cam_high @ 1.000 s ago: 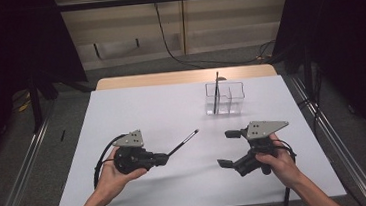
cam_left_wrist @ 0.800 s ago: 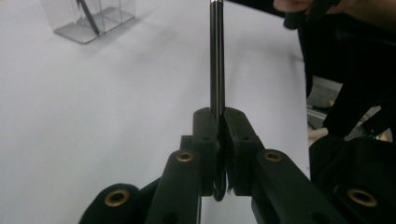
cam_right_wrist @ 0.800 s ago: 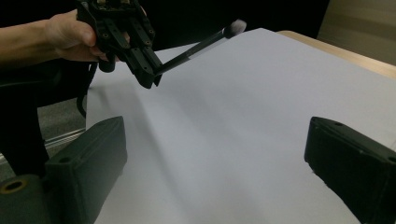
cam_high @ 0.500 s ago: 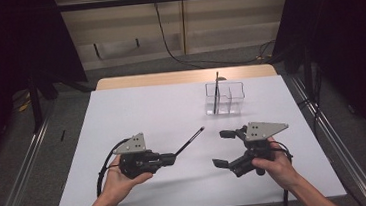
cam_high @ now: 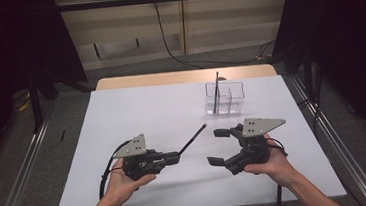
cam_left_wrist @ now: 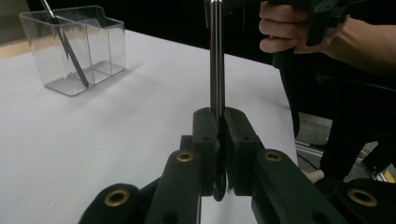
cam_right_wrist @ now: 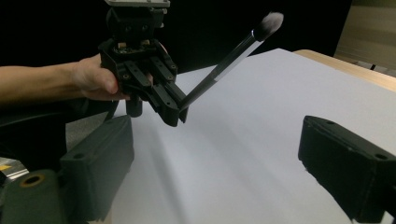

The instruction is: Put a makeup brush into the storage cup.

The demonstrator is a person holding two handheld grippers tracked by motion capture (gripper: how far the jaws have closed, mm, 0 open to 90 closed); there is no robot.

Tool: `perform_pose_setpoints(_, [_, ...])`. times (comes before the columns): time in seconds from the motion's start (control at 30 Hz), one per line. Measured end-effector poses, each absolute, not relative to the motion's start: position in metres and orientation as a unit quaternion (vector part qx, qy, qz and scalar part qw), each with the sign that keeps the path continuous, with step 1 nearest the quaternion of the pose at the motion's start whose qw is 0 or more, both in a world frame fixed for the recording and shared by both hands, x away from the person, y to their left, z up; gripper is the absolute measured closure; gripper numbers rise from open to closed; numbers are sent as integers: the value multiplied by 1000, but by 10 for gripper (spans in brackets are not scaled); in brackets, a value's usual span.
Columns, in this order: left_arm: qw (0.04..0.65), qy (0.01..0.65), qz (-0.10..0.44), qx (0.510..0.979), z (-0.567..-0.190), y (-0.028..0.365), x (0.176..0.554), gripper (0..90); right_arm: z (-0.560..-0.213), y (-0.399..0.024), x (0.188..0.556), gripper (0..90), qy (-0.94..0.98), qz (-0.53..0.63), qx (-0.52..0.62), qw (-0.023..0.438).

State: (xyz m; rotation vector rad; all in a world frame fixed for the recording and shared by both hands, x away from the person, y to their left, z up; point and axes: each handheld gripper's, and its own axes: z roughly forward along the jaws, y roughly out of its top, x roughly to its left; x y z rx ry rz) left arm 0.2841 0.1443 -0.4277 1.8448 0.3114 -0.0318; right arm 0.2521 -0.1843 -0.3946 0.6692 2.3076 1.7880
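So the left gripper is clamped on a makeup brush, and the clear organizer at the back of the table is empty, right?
Not quite. The left gripper does clamp the makeup brush, but the clear organizer is not empty: a dark slender tool leans in one compartment, as the left gripper view shows.

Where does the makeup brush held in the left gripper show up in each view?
High view: the makeup brush is centre, angled up-right from the left gripper.
Left gripper view: upright at centre, clamped between the jaws.
Right gripper view: upper centre, bristles top right.
Shared landmark: the white table.
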Motion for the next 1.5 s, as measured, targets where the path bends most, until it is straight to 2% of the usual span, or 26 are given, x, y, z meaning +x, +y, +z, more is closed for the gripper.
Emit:
perform_pose_setpoints(0.17, [602, 128, -11, 788, -428, 142, 283, 840, -390, -178, 259, 143, 762, 602, 226, 78])
perform_pose_setpoints(0.4, [605, 125, -11, 786, -429, 141, 283, 840, -390, -173, 264, 308, 753, 616, 219, 81])
perform_pose_setpoints(0.67, [597, 117, -20, 793, -435, 131, 282, 840, -392, -173, 266, 437, 749, 621, 218, 77])
perform_pose_setpoints(1.13, [594, 105, -21, 797, -438, 129, 281, 839, -397, -172, 272, 768, 745, 634, 208, 26])
perform_pose_setpoints(1.5, [581, 99, -10, 808, -444, 124, 282, 820, -399, -172, 274, 838, 744, 635, 207, -13])
